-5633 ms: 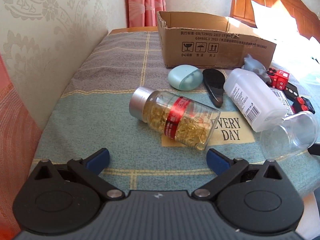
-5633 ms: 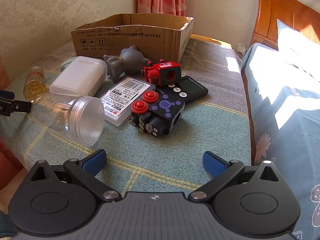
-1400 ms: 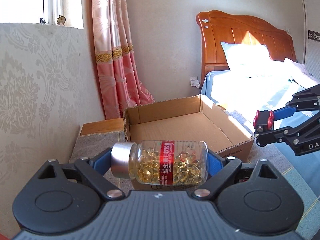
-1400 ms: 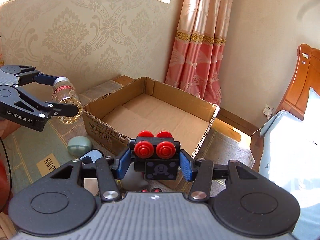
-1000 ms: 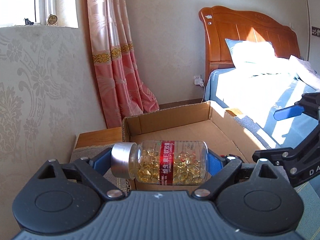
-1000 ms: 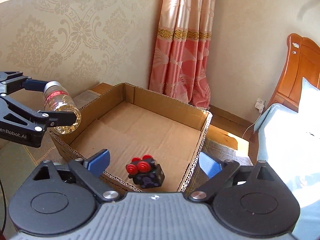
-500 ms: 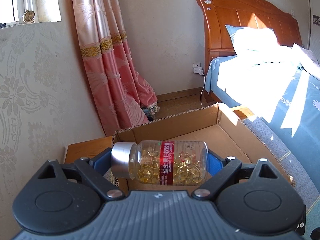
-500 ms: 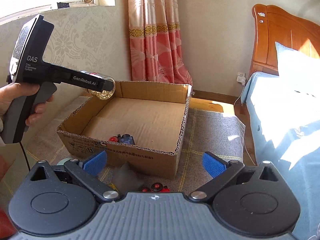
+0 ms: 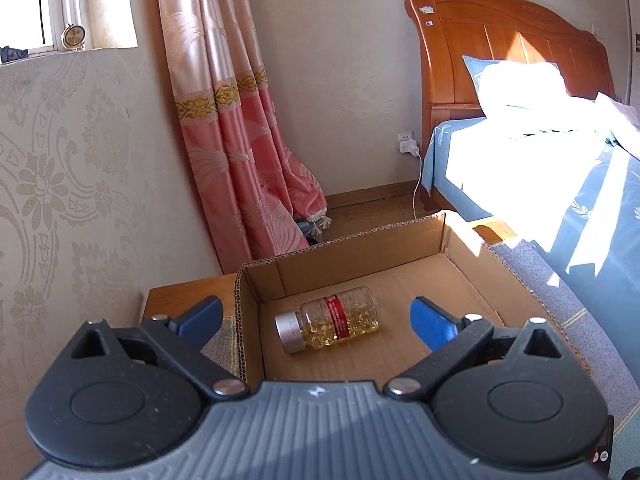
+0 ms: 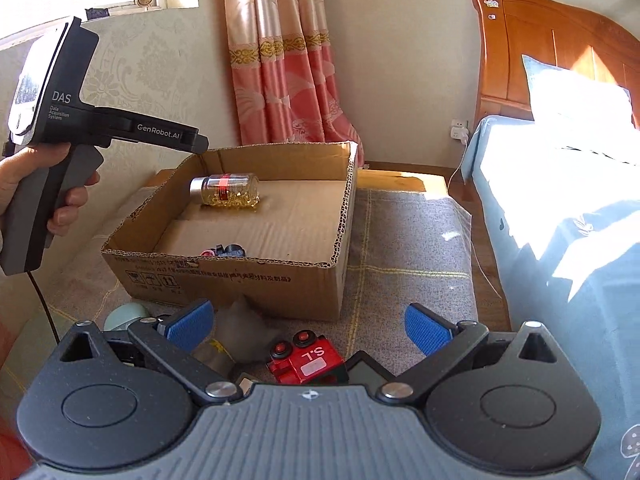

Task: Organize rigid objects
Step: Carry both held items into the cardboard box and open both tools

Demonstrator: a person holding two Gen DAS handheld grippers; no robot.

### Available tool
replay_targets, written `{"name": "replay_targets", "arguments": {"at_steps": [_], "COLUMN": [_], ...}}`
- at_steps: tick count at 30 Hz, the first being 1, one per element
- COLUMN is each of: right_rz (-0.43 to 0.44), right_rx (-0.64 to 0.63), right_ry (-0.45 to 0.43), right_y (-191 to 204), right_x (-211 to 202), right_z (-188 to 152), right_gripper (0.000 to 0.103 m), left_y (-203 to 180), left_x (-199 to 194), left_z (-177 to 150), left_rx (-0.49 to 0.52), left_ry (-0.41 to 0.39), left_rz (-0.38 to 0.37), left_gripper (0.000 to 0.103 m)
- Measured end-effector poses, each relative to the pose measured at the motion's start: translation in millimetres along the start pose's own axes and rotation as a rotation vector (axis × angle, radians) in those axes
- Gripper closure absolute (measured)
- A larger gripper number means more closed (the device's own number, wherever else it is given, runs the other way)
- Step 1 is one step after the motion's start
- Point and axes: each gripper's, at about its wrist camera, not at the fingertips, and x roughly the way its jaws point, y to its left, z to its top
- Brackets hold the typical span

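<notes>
Inside cardboard box point(image 10: 256, 236): one capsule bottle point(image 9: 328, 319), one toy block point(image 10: 228, 251) | left gripper point(image 9: 316, 320), right gripper point(image 10: 306, 326): both wide, empty

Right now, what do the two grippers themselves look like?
Left gripper: black linkage arms with silver pivot pins, blue ribbed pads, a grey ridged body. In the right view its pistol-grip housing reads "DAS" and "GenRobot.AI", a black cable hangs below, and a bare hand holds it. Right gripper shows the same black, blue and grey build.

"DAS" and "GenRobot.AI" mark the left gripper point(image 10: 192, 142); "S.L" the red toy point(image 10: 310, 362).
</notes>
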Motion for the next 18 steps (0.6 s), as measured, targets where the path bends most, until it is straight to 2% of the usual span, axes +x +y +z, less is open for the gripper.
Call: {"name": "replay_targets", "arguments": {"at_steps": [10,15,18], "right_rz": [-0.011,-0.017,0.001], "right_rx": [-0.028,-0.031,-0.034], "right_ry": [0.014,0.024,0.047], "right_y": [9,11,16], "right_x": [-21,-29,-30], "right_z": [-20,-37,-47], "right_gripper": [0.0,0.0,0.0], "left_y": [-15,-21,-19], "left_x": [-54,-78,-87], "left_z": [-48,-84,-108], "left_rx": [-0.006,-0.012,-0.048], "left_ry": [-0.006,-0.016,0.021], "left_rz": [-0.009,0.007,-0.038], "left_gripper": [0.001,0.001,0.001]}}
